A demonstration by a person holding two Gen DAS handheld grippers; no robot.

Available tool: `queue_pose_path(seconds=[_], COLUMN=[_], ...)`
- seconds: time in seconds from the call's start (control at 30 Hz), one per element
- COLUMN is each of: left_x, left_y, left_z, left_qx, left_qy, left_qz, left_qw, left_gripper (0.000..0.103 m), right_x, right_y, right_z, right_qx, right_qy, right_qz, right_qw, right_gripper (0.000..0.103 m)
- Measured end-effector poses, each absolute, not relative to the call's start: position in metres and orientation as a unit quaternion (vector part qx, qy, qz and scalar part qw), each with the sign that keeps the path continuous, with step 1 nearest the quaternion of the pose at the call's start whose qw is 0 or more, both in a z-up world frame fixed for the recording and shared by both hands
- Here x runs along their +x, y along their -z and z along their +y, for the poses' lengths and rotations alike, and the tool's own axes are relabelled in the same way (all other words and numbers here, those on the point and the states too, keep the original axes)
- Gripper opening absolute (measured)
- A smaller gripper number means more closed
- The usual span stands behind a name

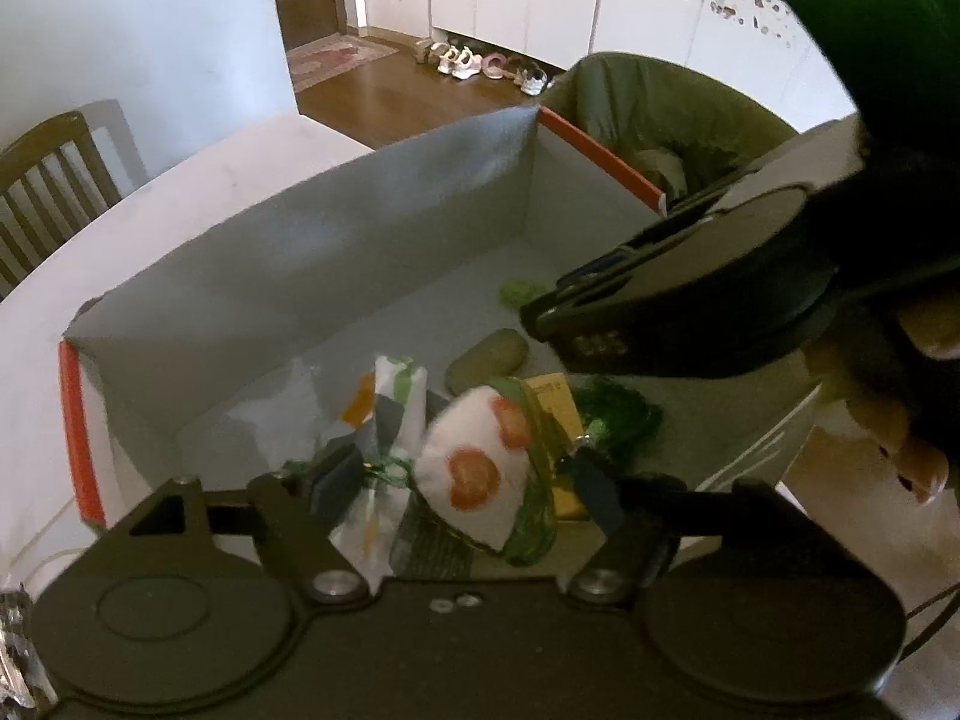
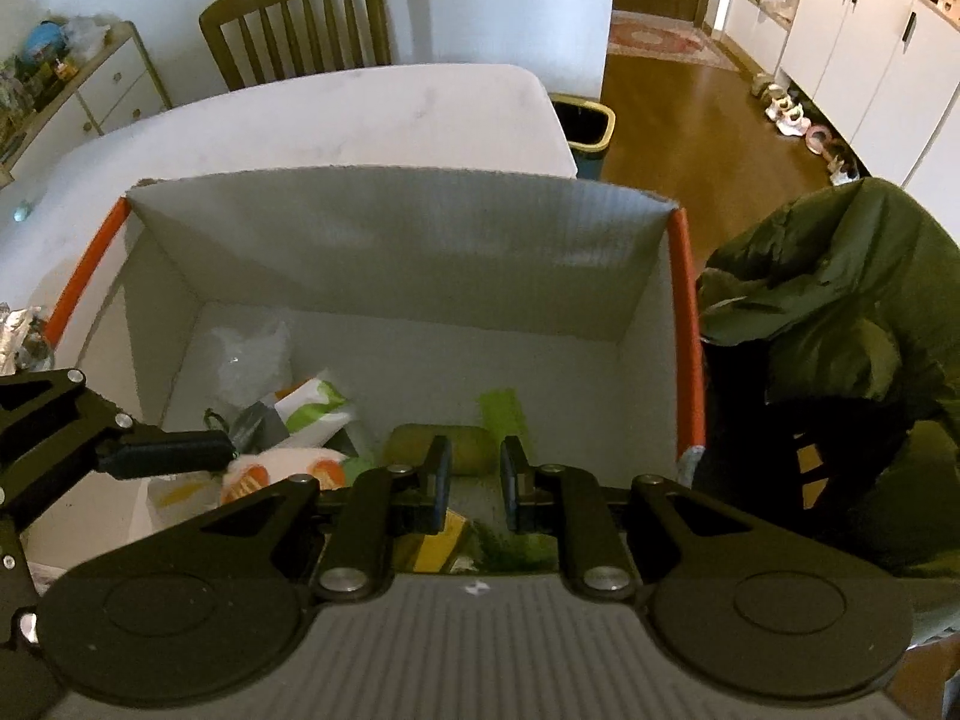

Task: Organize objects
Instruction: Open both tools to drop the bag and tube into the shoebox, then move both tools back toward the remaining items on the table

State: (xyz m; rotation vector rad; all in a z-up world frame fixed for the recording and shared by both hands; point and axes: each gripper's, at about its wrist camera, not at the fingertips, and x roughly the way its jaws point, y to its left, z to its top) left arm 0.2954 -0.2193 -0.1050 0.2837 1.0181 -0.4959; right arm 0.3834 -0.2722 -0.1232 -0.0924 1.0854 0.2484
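A white cardboard box (image 1: 336, 252) with orange edges stands on the white table; it also shows in the right wrist view (image 2: 396, 252). My left gripper (image 1: 462, 480) is over the box, open, with a white pouch with orange dots (image 1: 474, 468) between its fingers; whether they touch it is unclear. The pouch also shows in the right wrist view (image 2: 276, 471). In the box lie a white and green wrapper (image 1: 399, 396), an olive oblong piece (image 2: 444, 447), a yellow packet (image 1: 555, 405) and green stuff (image 1: 624, 420). My right gripper (image 2: 475, 477) is open and empty above the box's near side.
A green jacket (image 2: 840, 312) hangs over a chair right of the box. A wooden chair (image 2: 300, 18) stands behind the table (image 2: 360, 114). A bin (image 2: 585, 126) sits past the table's far corner. Shoes (image 1: 480, 60) line the floor. Foil wrap (image 2: 21, 336) lies left of the box.
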Motion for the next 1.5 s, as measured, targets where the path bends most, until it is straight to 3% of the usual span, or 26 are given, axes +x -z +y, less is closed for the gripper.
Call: queue_pose_path(seconds=[0.9, 1.0, 1.23, 1.5], left_x=[0.23, 0.223, 0.204, 0.188], left_y=[0.017, 0.008, -0.004, -0.008], left_z=[-0.145, -0.133, -0.099, -0.054], left_qx=[0.058, 0.05, 0.034, 0.031], left_qy=[0.206, 0.203, 0.195, 0.175], left_qz=[0.377, 0.37, 0.349, 0.34], left_qw=[0.901, 0.905, 0.916, 0.923], left_gripper=[0.087, 0.089, 0.093, 0.1], right_x=[0.299, 0.286, 0.258, 0.23], right_y=[0.036, 0.027, 0.017, 0.005], right_z=[-0.269, -0.261, -0.243, -0.212], right_qx=[0.001, 0.003, 0.003, -0.001], right_qy=[-0.185, -0.196, -0.197, -0.198], right_qz=[0.426, 0.415, 0.397, 0.377], right_qw=[0.886, 0.888, 0.897, 0.905], right_gripper=[0.017, 0.023, 0.024, 0.051])
